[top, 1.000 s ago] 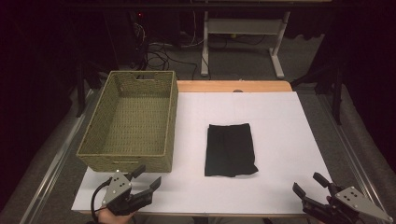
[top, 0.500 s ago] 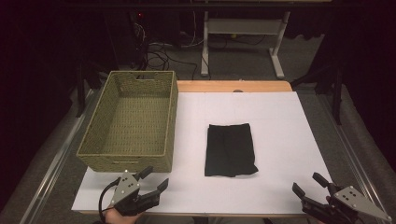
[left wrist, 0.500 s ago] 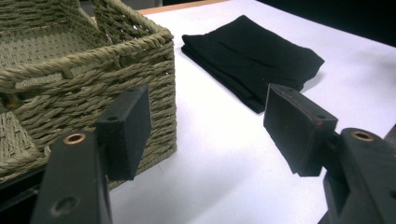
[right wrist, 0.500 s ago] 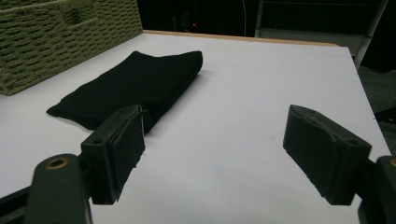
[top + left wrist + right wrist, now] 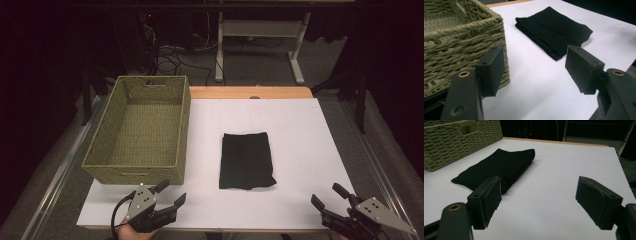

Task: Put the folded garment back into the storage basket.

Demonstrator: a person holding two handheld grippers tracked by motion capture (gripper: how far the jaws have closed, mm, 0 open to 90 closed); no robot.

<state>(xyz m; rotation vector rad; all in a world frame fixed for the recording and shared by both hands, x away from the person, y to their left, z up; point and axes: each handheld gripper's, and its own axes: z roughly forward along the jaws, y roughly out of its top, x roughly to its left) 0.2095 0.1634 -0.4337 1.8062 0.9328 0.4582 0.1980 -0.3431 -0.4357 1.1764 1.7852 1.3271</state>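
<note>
1. The folded black cloth (image 5: 246,161) lies flat on the white table (image 5: 300,130), right of centre in the high view; nothing touches it

2. The woven basket (image 5: 182,125) stands in the left half of that view, just left of the cloth with a strip of bare table between them; its inside looks empty

3. The left hand-held gripper (image 5: 170,194) sits at the lower left edge of the high view, just below the basket's near corner, jaws apart and holding nothing; in the left gripper view the cloth (image 5: 554,30) shows in the upper middle, beyond the gap between the jaws, and the basket (image 5: 461,42) fills the upper left

4. The right hand-held gripper (image 5: 329,196) sits at the lower right edge, well apart from the cloth, jaws apart and empty; in the right gripper view the cloth (image 5: 499,167) lies left of centre, partly behind the left jaw

5. Judged from this, the work is at its very start: no grasp made, no lift, nothing in the basket

6. What seems left is everything: reach to the cloth, close on it, likely carry it to the basket and let go
</note>
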